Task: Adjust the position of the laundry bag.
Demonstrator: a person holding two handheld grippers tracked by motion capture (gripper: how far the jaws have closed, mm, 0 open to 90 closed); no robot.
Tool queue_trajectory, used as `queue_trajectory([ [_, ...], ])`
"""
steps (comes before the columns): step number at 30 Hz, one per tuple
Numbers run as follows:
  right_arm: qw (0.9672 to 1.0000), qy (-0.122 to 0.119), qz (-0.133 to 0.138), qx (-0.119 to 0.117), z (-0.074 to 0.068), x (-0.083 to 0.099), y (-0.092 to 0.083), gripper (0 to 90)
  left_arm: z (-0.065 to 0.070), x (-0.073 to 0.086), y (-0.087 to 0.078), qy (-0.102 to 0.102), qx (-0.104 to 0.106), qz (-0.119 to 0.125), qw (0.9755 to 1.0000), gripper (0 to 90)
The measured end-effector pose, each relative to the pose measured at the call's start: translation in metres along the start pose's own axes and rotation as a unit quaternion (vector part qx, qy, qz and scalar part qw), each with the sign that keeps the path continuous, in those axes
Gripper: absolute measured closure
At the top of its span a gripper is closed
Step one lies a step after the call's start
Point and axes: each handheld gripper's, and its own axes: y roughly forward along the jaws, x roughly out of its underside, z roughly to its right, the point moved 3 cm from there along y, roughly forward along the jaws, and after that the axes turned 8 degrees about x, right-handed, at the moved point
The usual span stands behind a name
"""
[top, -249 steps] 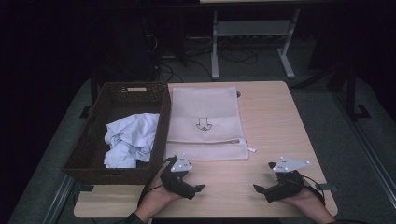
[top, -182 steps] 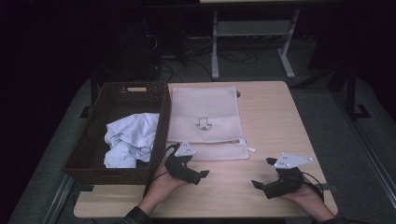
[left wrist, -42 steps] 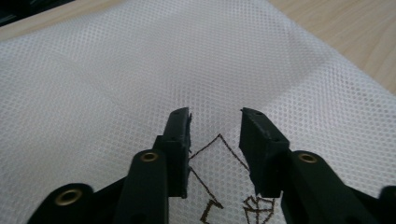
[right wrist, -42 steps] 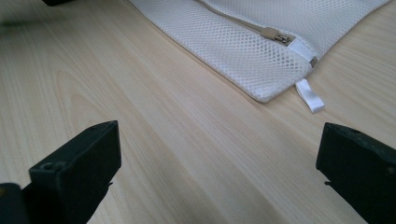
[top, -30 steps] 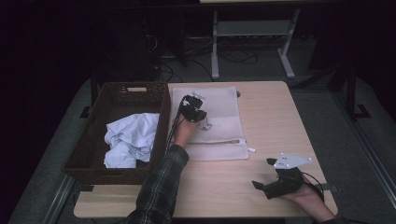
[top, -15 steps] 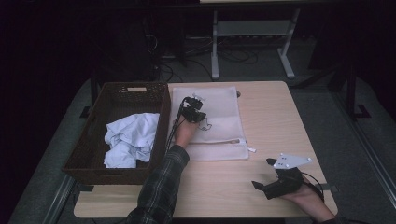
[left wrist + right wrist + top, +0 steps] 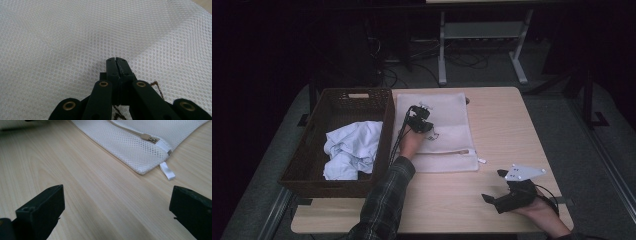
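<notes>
A white mesh bag (image 7: 452, 142) lies flat in the middle of the table, its zipper (image 7: 451, 152) along the near edge. My left gripper (image 7: 419, 119) rests on the bag's left half. In the left gripper view its jaws are shut (image 7: 116, 60), tips pinching the mesh (image 7: 75, 37), and a raised fold runs off to the upper right. My right gripper (image 7: 493, 186) lies near the front right of the table. It stands wide open (image 7: 117, 195) with nothing between the fingers, facing the bag's corner (image 7: 140, 157) and white tab (image 7: 167, 171).
A dark woven basket (image 7: 337, 95) stands left of the bag and holds a crumpled light blue cloth (image 7: 349, 150). Bare wood (image 7: 507, 125) lies right of the bag and along the front edge. Beyond the table are cables and a metal stand on dark floor.
Since the oldest frames my left hand has gone from the table's front edge up onto the mesh bag. Over the last second it has hardly shifted. The right gripper has stayed put.
</notes>
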Motion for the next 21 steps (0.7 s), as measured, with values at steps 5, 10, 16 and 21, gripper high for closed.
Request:
queue_trajectory([
  [5,1.0000,-0.001,0.000,0.000,0.000,0.000,0.000,0.0,0.003,0.002,-0.001,-0.001,0.003,0.001,1.0000,89.1],
  [10,1.0000,-0.001,0.000,0.000,0.000,0.000,0.000,0.0,0.007,0.004,-0.002,0.002,0.008,-0.002,1.0000,89.1],
  [16,1.0000,-0.002,-0.001,0.000,0.000,0.000,0.000,0.0,0.011,0.006,-0.003,0.003,0.014,-0.002,0.9999,89.1],
  [21,1.0000,-0.003,-0.001,0.000,0.000,0.000,0.000,0.0,0.018,0.007,-0.003,0.003,0.020,-0.003,0.9998,89.2],
])
